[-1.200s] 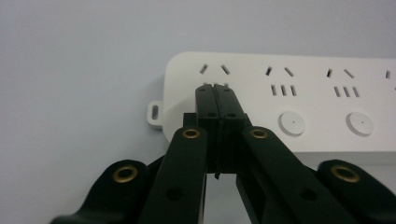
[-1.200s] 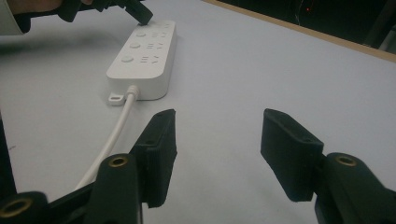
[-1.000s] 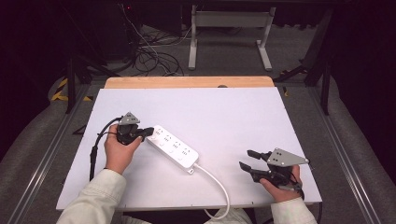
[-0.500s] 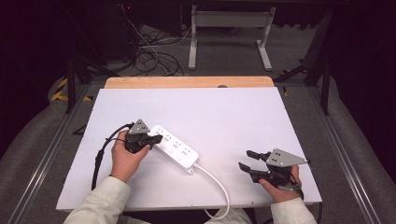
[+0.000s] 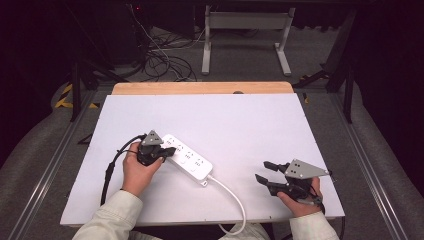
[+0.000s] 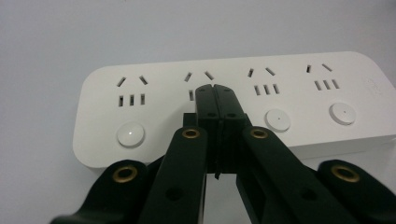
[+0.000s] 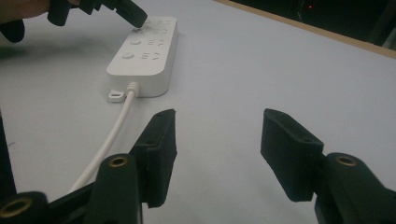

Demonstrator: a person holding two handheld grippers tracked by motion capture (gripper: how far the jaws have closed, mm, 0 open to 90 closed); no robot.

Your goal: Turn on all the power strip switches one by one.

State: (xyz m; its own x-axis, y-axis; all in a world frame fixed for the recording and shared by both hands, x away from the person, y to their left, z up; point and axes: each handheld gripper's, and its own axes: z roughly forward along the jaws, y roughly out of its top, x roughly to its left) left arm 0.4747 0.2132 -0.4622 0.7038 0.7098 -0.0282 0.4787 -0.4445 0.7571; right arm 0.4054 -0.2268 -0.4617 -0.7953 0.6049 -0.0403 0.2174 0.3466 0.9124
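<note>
A white power strip (image 5: 192, 162) with several sockets and round buttons lies at an angle on the white table top, left of centre. Its white cord (image 5: 232, 192) runs to the front edge. My left gripper (image 5: 167, 150) is shut with nothing in it. Its tips (image 6: 216, 88) sit over the second socket of the power strip (image 6: 289, 60), hiding that socket's button. I cannot tell whether they touch it. My right gripper (image 5: 261, 170) is held open above the table at the front right, apart from the strip. Between its spread jaws (image 7: 218, 116) is bare table, with the power strip (image 7: 149, 56) and the left gripper (image 7: 135, 18) farther off.
The white table top (image 5: 225, 120) has a wooden strip (image 5: 200, 88) along its far edge. A black cable (image 5: 112, 165) loops from the left gripper toward the front left. Beyond the table are a metal desk frame (image 5: 245, 30) and tangled floor cables (image 5: 165, 60).
My left gripper has moved right along the table, and its shut tips now lie over the power strip's left part. The right gripper has stayed put and open.
</note>
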